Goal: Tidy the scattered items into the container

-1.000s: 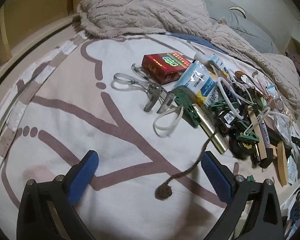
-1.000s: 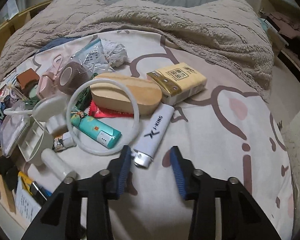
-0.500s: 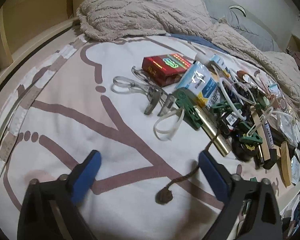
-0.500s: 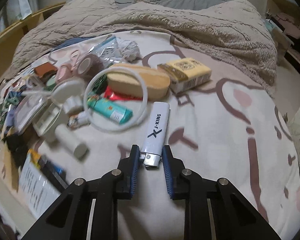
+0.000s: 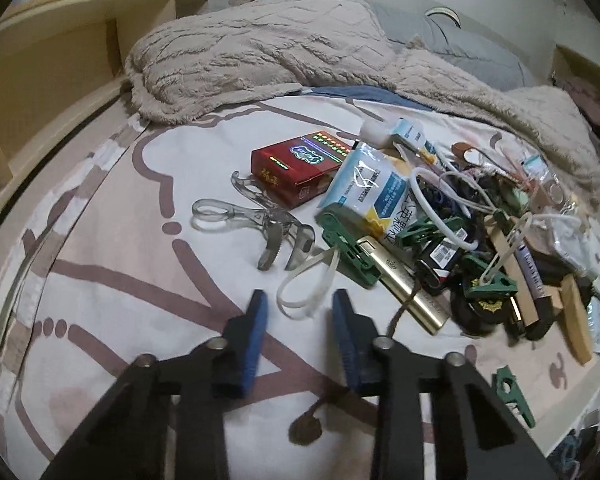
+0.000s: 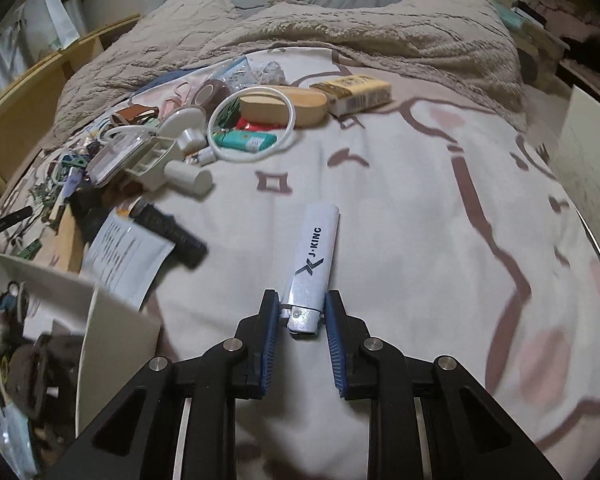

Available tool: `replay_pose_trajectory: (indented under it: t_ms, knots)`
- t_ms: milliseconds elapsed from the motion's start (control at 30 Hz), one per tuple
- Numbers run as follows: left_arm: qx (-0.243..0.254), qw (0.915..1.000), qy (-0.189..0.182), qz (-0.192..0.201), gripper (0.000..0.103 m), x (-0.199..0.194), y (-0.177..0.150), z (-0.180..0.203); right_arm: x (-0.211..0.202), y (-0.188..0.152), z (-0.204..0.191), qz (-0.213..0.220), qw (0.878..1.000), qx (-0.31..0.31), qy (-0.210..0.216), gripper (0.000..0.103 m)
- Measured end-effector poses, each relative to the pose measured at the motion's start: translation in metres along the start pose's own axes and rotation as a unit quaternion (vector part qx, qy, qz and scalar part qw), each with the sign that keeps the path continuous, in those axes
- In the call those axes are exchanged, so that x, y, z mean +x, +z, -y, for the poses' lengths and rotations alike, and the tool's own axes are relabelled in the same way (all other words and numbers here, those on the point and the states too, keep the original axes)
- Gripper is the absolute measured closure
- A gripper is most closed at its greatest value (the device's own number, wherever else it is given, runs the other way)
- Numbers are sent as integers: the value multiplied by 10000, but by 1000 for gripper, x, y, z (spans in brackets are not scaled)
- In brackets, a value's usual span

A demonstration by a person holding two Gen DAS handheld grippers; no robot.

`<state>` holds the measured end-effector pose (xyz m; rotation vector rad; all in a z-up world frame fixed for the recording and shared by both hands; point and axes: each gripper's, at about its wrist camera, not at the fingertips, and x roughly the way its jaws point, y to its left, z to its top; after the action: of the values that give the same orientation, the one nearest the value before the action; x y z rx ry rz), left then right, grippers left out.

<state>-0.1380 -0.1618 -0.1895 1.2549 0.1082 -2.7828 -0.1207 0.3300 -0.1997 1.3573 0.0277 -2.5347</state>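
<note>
White lighter [image 6: 314, 270] sits clamped by its metal end in the right gripper [image 6: 300, 320], ready for the container [image 6: 112, 320], while the left gripper [image 5: 298, 312] narrows, closing on nothing.

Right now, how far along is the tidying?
Early. Some items already sit in the container. The right gripper is shut on the white lighter. The left gripper is closing around the white band. The pile still covers the bed.
</note>
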Motion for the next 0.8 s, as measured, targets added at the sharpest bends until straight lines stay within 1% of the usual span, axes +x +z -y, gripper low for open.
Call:
replay_pose_trajectory:
  t_ms: [33, 67, 100, 233, 367, 600, 633, 667, 800]
  knots:
    - [42, 10000, 2, -7, 73, 1, 0, 1, -2, -3, 0, 8, 10000, 23, 5, 79]
    - [81, 10000, 9, -11, 76, 2, 0, 3, -4, -6, -1, 19, 10000, 51, 14, 79]
    - [114, 9999, 4, -8, 82, 2, 0, 4, -6, -9, -1, 31, 10000, 80, 25, 79]
    - [139, 9998, -125, 50, 82, 0, 0, 5, -12, -20, -2, 96, 9996, 267, 80, 79]
    - [150, 9996, -177, 141, 83, -4, 0, 7, -16, -26, 0, 147, 9986, 483, 144, 79]
    - [196, 9992, -235, 261, 84, -14, -1, 9, -16, -30, -1, 194, 9983, 542, 113, 79]
    - [195, 9992, -240, 243, 89, -15, -2, 9, -16, -30, 0, 196, 9982, 547, 119, 79]
    - [198, 9993, -228, 213, 99, -16, -2, 9, -16, -31, 0, 197, 9982, 552, 128, 79]
    - [87, 9997, -233, 69, 99, -19, -8, 5, -16, -31, 1, 203, 9981, 559, 144, 79]
